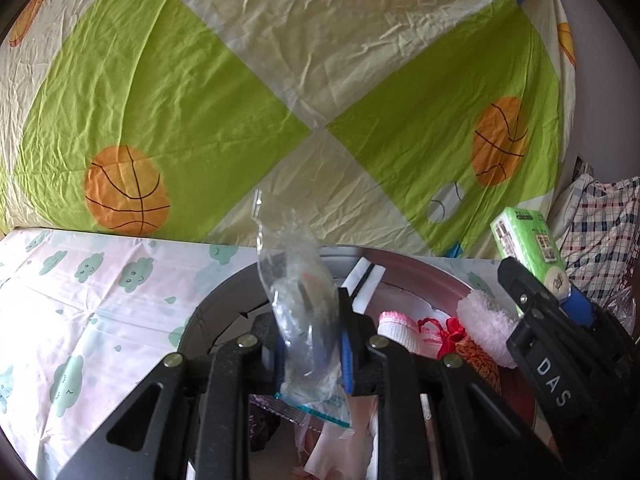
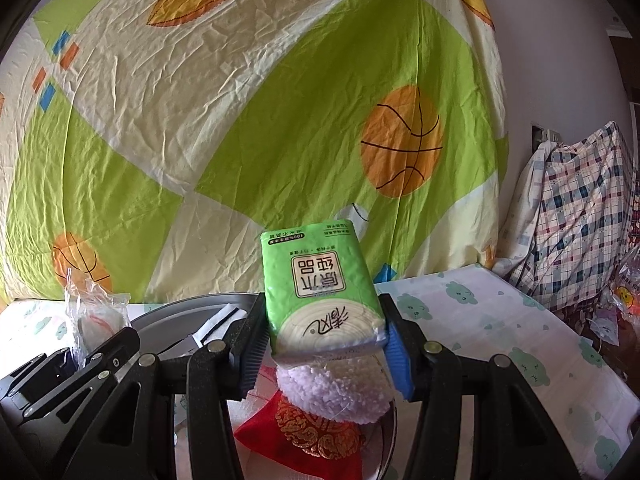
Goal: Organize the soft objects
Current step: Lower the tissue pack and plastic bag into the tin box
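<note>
My left gripper [image 1: 308, 344] is shut on a crumpled clear plastic bag [image 1: 298, 300] that stands up between its pads, above a round metal basin [image 1: 224, 292]. The same bag [image 2: 94, 316] and left gripper show at the lower left of the right wrist view. My right gripper [image 2: 324, 340] is shut on a green tissue pack [image 2: 320, 292], held upright over the basin [image 2: 176, 312]. In the left wrist view that pack [image 1: 528, 248] rises at the right. In the basin lie a fluffy white-pink piece [image 2: 336, 392], a red embroidered pouch [image 2: 304, 436] and a white cloth with a black stripe [image 1: 366, 282].
The basin rests on a bed sheet printed with green clouds [image 1: 80, 280]. A quilt with green squares and basketballs [image 1: 280, 80] hangs right behind it. A checked fabric bundle [image 2: 576, 208] and plastic bags [image 2: 624, 300] pile up at the right against the wall.
</note>
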Demonstrator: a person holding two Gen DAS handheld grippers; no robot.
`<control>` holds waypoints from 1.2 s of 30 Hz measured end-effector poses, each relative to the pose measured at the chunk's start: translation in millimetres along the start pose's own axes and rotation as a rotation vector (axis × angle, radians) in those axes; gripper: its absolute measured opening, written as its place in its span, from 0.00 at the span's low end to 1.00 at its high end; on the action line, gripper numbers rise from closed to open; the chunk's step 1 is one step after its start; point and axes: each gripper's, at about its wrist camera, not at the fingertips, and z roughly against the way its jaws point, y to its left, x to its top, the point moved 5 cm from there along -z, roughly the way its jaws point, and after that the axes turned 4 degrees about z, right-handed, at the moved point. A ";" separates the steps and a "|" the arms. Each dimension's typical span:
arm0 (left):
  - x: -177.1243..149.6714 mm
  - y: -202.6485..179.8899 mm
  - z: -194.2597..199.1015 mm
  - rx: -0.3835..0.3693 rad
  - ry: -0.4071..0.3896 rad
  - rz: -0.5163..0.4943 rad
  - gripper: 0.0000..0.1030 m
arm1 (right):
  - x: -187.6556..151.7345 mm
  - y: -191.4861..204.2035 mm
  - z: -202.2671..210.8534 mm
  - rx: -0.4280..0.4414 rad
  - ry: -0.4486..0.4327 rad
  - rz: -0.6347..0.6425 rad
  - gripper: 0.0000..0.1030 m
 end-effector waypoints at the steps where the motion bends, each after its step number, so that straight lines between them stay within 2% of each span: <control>1: -1.0 -0.8 -0.8 0.000 0.004 -0.005 0.18 | -0.6 0.1 -1.6 0.001 0.006 0.000 0.53; 6: -3.5 -1.5 -7.6 -0.013 0.043 0.007 0.16 | -1.1 -1.1 -11.1 0.012 0.039 -0.011 0.53; 12: -6.5 -1.1 -11.0 0.006 0.074 -0.004 0.16 | -3.9 0.0 -23.5 0.050 0.106 -0.036 0.53; 23: -12.7 1.6 -20.6 0.040 0.146 -0.008 0.16 | -7.0 15.8 -33.7 0.057 0.177 0.033 0.53; 33: -16.5 2.9 -23.2 0.057 0.164 -0.020 0.14 | -9.5 21.3 -41.2 0.090 0.225 0.049 0.53; 34: -16.7 2.0 -23.6 0.062 0.165 -0.031 0.15 | -9.8 22.1 -42.9 0.101 0.236 0.048 0.54; 36: -17.3 -2.7 -23.6 0.074 0.169 -0.077 0.23 | -10.3 23.4 -44.6 0.127 0.246 0.044 0.55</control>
